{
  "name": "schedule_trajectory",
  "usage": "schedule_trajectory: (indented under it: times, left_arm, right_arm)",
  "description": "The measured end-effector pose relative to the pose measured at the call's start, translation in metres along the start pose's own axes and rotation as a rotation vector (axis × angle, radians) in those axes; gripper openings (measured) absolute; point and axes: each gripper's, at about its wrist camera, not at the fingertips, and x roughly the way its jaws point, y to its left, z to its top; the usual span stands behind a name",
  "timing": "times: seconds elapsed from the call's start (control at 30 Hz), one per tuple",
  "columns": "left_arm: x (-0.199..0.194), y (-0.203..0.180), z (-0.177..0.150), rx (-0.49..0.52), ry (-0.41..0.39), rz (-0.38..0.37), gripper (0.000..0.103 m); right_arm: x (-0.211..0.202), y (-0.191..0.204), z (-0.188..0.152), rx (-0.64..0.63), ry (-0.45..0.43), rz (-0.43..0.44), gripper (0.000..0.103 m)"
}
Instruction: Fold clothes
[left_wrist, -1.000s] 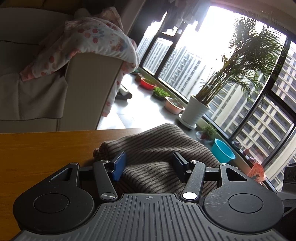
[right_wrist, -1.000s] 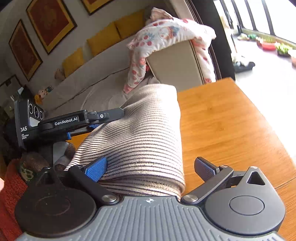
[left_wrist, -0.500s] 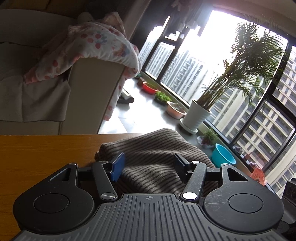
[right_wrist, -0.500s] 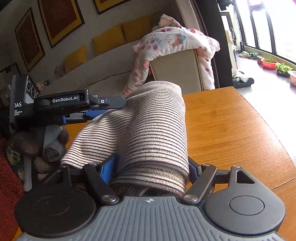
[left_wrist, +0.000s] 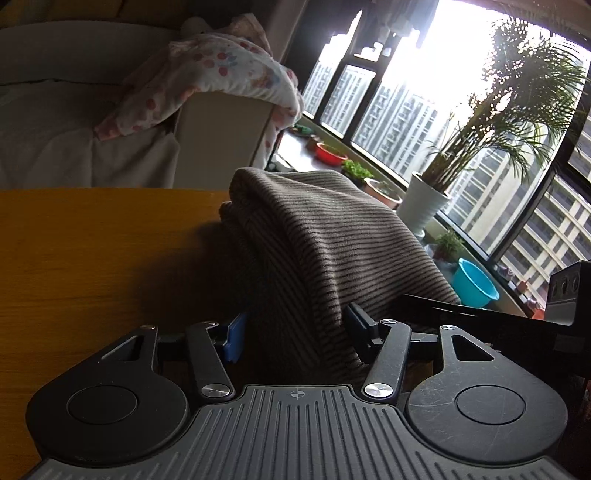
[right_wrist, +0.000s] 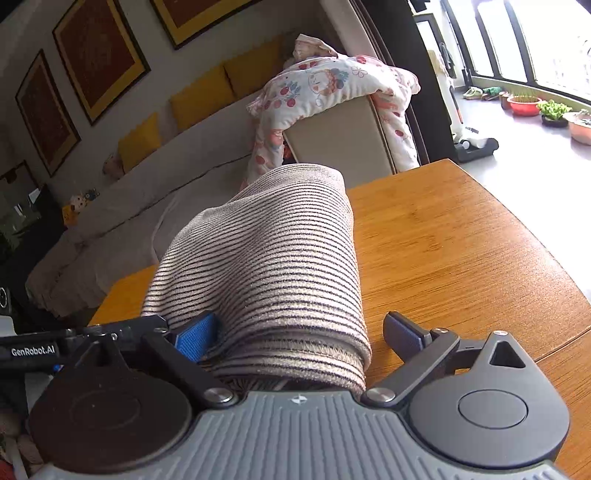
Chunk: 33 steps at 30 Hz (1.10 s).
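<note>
One striped garment (right_wrist: 273, 258) is lying on one wooden table (right_wrist: 461, 240); two grippers, left (left_wrist: 295, 334) and right (right_wrist: 301, 332), are flanking it; three framed pictures (right_wrist: 99, 55) are hanging.

Wooden table (right_wrist: 461, 258), orange-brown with visible grain and a rounded far edge, bearing one folded striped knit garment (right_wrist: 273, 258) bunched in a thick roll on it.

The rolled striped garment (right_wrist: 273, 258) fills the middle of the wooden surface (right_wrist: 461, 258), blocking straight passage ahead. To its right in the right wrist view, bare surface runs open to the edge. To its left in the left wrist view, bare wood lies open. The sofa (right_wrist: 343, 140) stands just past the far edge.
</note>
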Motion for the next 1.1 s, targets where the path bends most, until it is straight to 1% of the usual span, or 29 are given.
schedule_trajectory:
  times: [0.1,0.17,0.23,0.33,0.37,0.4,0.43,0.47,0.53,0.57,0.63,0.7,0.77,0.8,0.87,0.97,1.0,1.03,1.07,1.1]
  left_arm:
    - [0.0,0.004,-0.001,-0.009,0.0,0.01,0.065]
    - [0.001,0.006,-0.003,-0.018,-0.006,0.01,0.068]
    - [0.002,0.009,-0.005,-0.027,-0.014,0.005,0.068]
    - [0.002,0.012,-0.009,-0.041,-0.026,-0.004,0.072]
    - [0.003,0.014,-0.01,-0.053,-0.028,-0.01,0.073]
    - [0.003,0.015,-0.011,-0.063,-0.03,-0.015,0.073]
    - [0.003,0.016,-0.011,-0.069,-0.033,-0.016,0.073]
    - [0.002,0.018,-0.012,-0.076,-0.04,-0.01,0.074]
    - [0.001,0.022,-0.012,-0.094,-0.047,-0.007,0.074]
    - [0.001,0.025,-0.012,-0.102,-0.048,-0.014,0.074]
    - [0.001,0.026,-0.011,-0.105,-0.048,-0.027,0.075]
    - [0.001,0.021,-0.012,-0.079,-0.049,-0.02,0.076]
    - [0.001,0.019,-0.013,-0.067,-0.053,-0.009,0.076]
    - [0.001,0.02,-0.014,-0.074,-0.053,-0.012,0.076]
    - [0.001,0.021,-0.014,-0.08,-0.052,-0.013,0.076]
    - [0.001,0.019,-0.015,-0.078,-0.055,-0.003,0.076]
    - [0.001,0.018,-0.016,-0.079,-0.056,-0.001,0.076]
    - [0.0,0.017,-0.016,-0.08,-0.057,0.0,0.076]
    - [0.0,0.017,-0.016,-0.08,-0.058,0.002,0.076]
    - [0.0,0.017,-0.016,-0.08,-0.058,0.004,0.076]
  right_arm:
    - [-0.006,-0.001,-0.002,0.012,-0.033,0.01,0.098]
    - [-0.012,-0.006,-0.003,0.045,-0.065,0.038,0.098]
    - [-0.012,-0.014,-0.002,0.104,-0.055,0.069,0.1]
    - [-0.002,-0.024,0.007,0.165,-0.012,0.102,0.1]
    - [0.001,-0.025,0.01,0.182,0.0,0.115,0.098]
    - [0.004,-0.025,0.013,0.193,0.025,0.128,0.081]
    - [0.002,-0.022,0.013,0.213,0.038,0.158,0.071]
    - [0.0,-0.019,0.013,0.235,0.049,0.191,0.07]
    - [-0.013,-0.011,0.011,0.216,0.034,0.241,0.065]
    - [-0.016,-0.008,0.01,0.196,0.048,0.225,0.064]
    - [-0.013,-0.005,0.01,0.119,0.098,0.106,0.064]
    - [-0.013,-0.001,0.01,0.019,0.096,0.03,0.073]
    - [-0.021,0.016,0.017,-0.103,0.039,-0.021,0.074]
    - [-0.026,0.025,0.021,-0.162,-0.001,-0.042,0.078]
    - [-0.032,0.043,0.033,-0.26,-0.099,-0.061,0.081]
    - [-0.019,0.064,0.041,-0.346,-0.11,-0.017,0.08]
    - [-0.015,0.071,0.044,-0.374,-0.111,-0.001,0.077]
    - [-0.003,0.079,0.042,-0.414,-0.082,-0.006,0.074]
    - [0.01,0.088,0.039,-0.457,-0.046,-0.013,0.068]
    - [0.023,0.096,0.037,-0.499,-0.011,-0.021,0.067]
